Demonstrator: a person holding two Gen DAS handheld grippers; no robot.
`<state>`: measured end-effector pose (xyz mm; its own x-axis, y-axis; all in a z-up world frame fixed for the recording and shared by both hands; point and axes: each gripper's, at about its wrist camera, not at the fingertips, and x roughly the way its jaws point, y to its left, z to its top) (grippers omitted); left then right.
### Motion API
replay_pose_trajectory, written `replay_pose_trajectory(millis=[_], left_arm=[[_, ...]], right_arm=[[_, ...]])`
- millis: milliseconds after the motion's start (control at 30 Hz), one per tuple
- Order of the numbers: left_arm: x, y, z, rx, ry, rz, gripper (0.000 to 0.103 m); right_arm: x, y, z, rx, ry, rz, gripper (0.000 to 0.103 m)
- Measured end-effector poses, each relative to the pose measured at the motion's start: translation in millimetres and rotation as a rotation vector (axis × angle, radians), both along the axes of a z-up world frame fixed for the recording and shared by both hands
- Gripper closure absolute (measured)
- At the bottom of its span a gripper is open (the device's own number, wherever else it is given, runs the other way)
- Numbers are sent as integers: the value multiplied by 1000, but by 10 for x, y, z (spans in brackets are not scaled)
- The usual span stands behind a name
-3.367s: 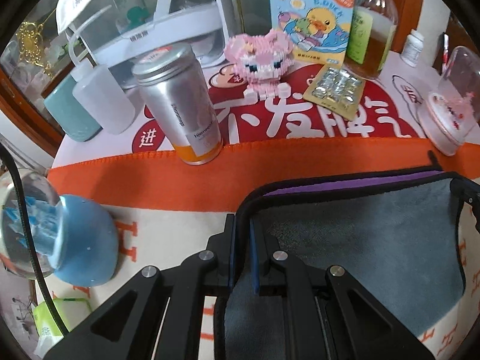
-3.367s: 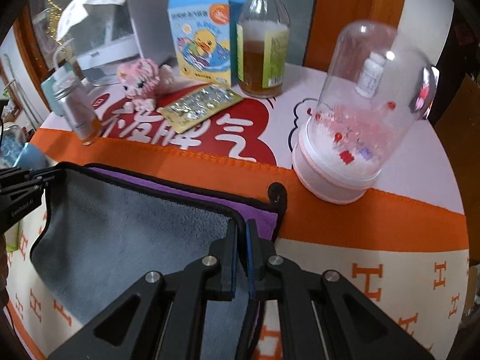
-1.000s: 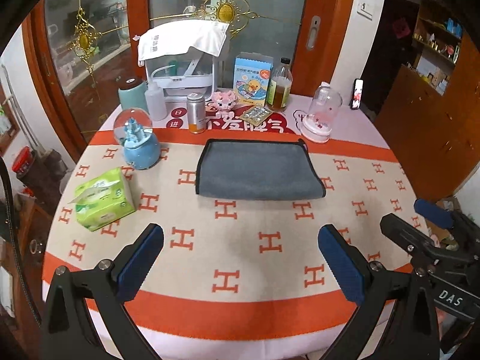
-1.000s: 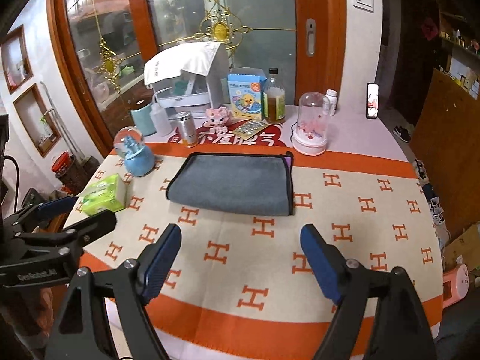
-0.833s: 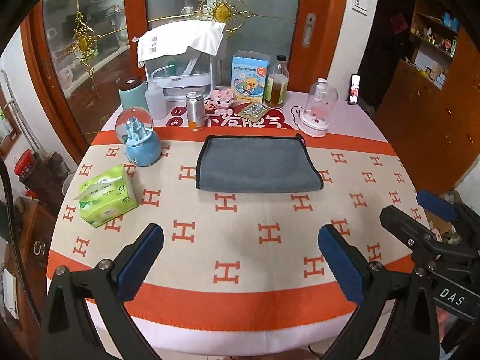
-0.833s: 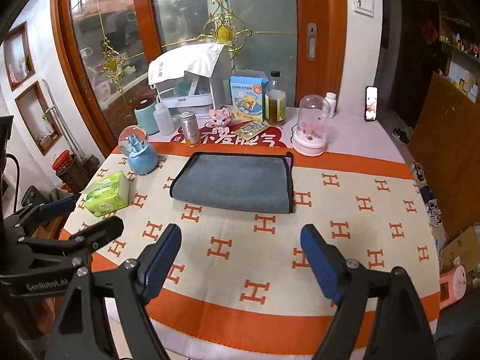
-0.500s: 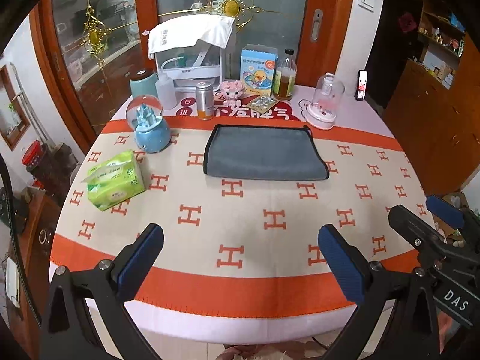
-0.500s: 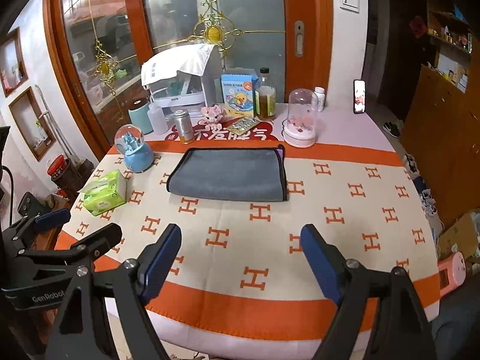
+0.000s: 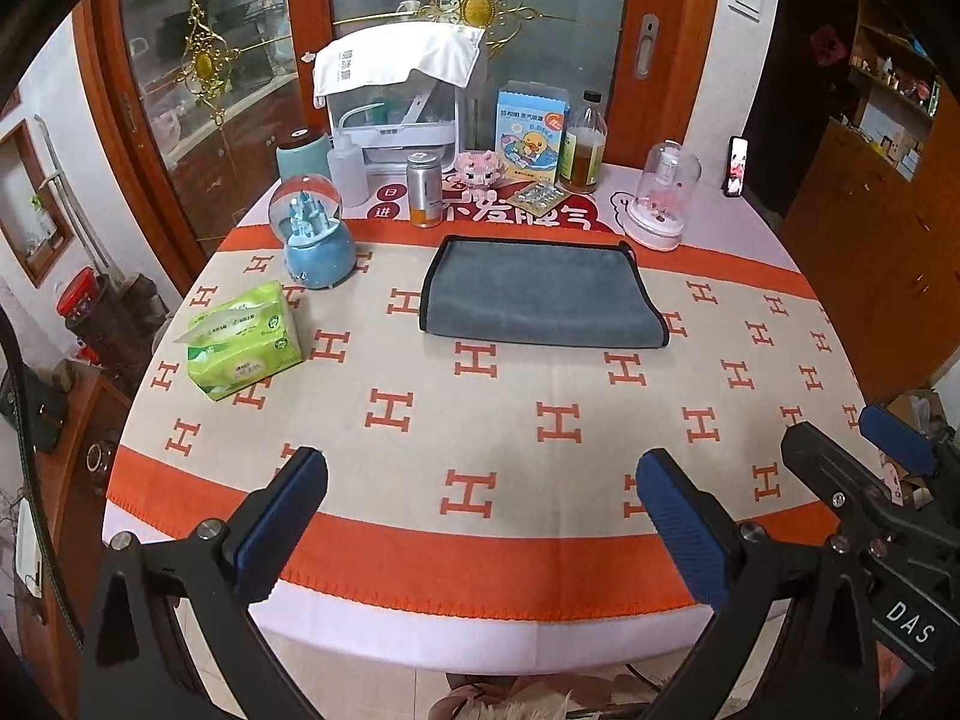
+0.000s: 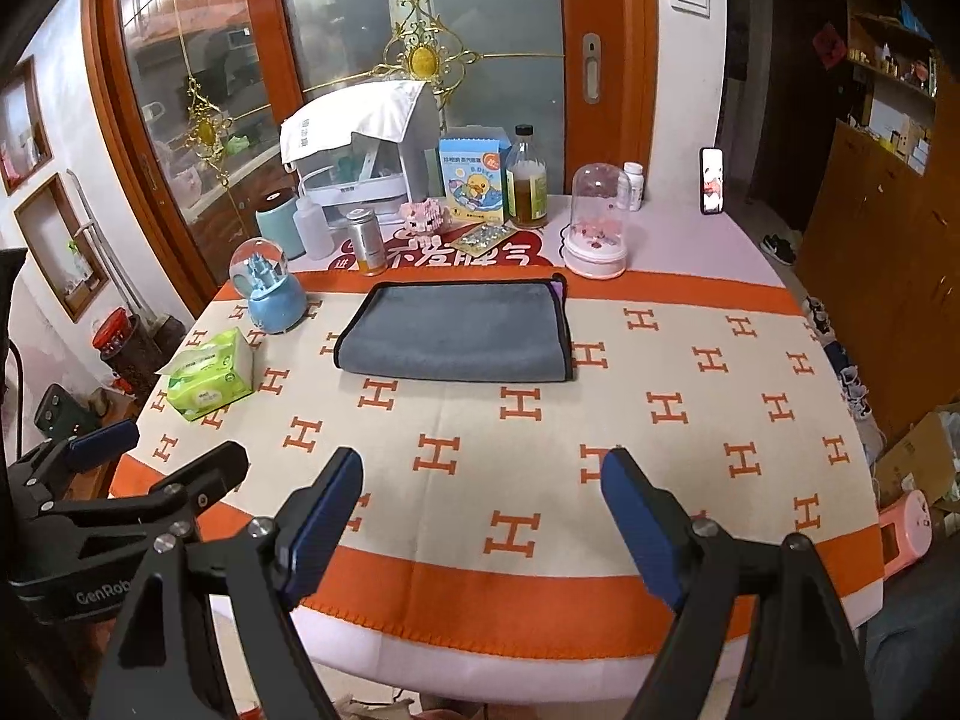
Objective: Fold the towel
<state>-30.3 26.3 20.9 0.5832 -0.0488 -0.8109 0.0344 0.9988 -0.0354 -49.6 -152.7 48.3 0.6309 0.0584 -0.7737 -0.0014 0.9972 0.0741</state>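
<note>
Both tools wide open, gripping nothing: left tool (image 9: pixel 480 516) and right tool (image 10: pixel 480 504) held off the near edge of the tabletop (image 9: pixel 498 420), pads apart, well back from the work. Farther in, a green tissue pack (image 9: pixel 243 339) to the left and a blue snow globe (image 9: pixel 312 240) beyond it. Towel (image 9: pixel 540 294) lying flat past the middle of the tabletop, grey, folded over with its black-trimmed edges nearly matched; a sliver of purple showing at its right far corner in the right view (image 10: pixel 559 287). Looks done or nearly so. Behind it, crowded: metal can (image 9: pixel 424 192), glass dome (image 9: pixel 663 204), bottle (image 9: pixel 582 147). Risk if another fold gets tried: reaching that far could drag the towel into the clutter, or tip the can.
</note>
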Motion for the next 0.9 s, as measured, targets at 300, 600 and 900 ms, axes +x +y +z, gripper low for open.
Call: replay_pose_trajectory(millis=[300,600,900], left_arm=[[0,-49,-4,21,-4,2,1],[13,-71,-12,28,-4,-1,1],[96,-71,-17,45,-7,-11,1]], right_arm=[[-5,-27,-29,3,9,-6,21],[-2,-52,-50,-6,11,-16,21],[59,-44,-41,-25,8,-21,21]])
